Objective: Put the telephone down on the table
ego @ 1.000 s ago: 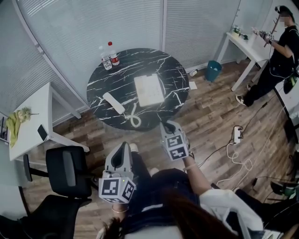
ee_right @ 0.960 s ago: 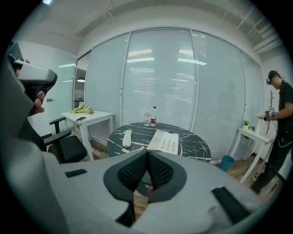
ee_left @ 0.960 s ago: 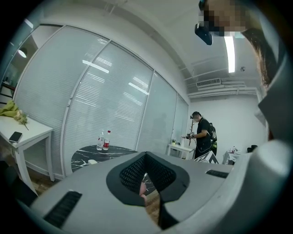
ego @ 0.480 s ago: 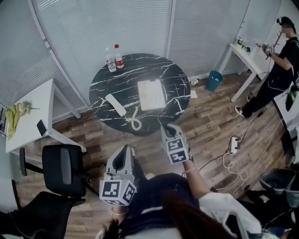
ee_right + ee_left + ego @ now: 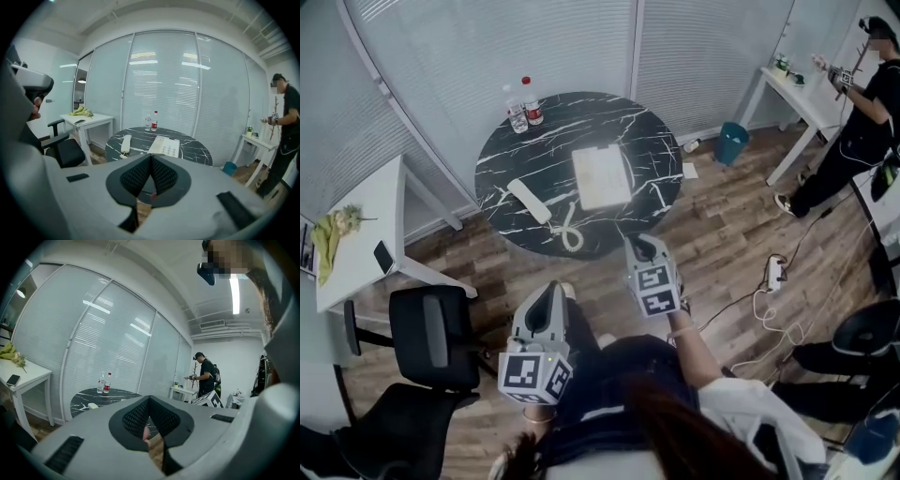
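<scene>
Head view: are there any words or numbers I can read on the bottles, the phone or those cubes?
No text here can be read.
Red label on the clear plastic bottle: too small to read.
Keypad on the flat white telephone base: blurred, no digits readable.
Black-and-white marker cubes: square patterns only, no letters or numbers.

Round counter (image 5: pixel 581 127) ahead — telephone base (image 5: pixel 602 177) near its centre, handset (image 5: pixel 529 202) lying to the left, cord (image 5: pixel 569 234) coiled at the near edge. Two bottles (image 5: pixel 523 105) at the far edge. Left gripper (image 5: pixel 551 292) and right gripper (image 5: pixel 639 247) on the near side — office chair (image 5: pixel 436 337) further left.
</scene>
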Demonstrator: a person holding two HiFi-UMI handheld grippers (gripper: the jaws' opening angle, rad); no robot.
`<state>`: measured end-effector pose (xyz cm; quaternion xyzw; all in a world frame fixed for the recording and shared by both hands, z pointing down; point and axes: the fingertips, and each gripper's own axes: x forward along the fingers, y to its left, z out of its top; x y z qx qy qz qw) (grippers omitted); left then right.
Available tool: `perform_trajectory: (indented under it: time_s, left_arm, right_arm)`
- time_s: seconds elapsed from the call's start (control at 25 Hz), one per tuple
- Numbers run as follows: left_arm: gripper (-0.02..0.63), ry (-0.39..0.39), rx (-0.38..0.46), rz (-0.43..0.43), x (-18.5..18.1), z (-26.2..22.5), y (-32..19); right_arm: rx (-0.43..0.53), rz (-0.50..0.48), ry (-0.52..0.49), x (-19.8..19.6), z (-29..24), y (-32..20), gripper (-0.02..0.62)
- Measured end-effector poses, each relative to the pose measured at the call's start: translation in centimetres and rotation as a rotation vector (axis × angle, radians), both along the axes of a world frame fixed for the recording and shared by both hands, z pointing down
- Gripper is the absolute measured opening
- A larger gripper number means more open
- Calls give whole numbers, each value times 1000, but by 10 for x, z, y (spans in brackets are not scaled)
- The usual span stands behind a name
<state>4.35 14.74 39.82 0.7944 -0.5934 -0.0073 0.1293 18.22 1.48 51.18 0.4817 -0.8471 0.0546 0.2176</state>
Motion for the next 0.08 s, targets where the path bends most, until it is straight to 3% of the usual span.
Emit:
perform_trajectory:
  time_s: [0.08]
  left_arm:
    - [11,-6,7,4,2,-1,-5]
  right_arm:
    - [5,7,-5,3,-2,-6,0]
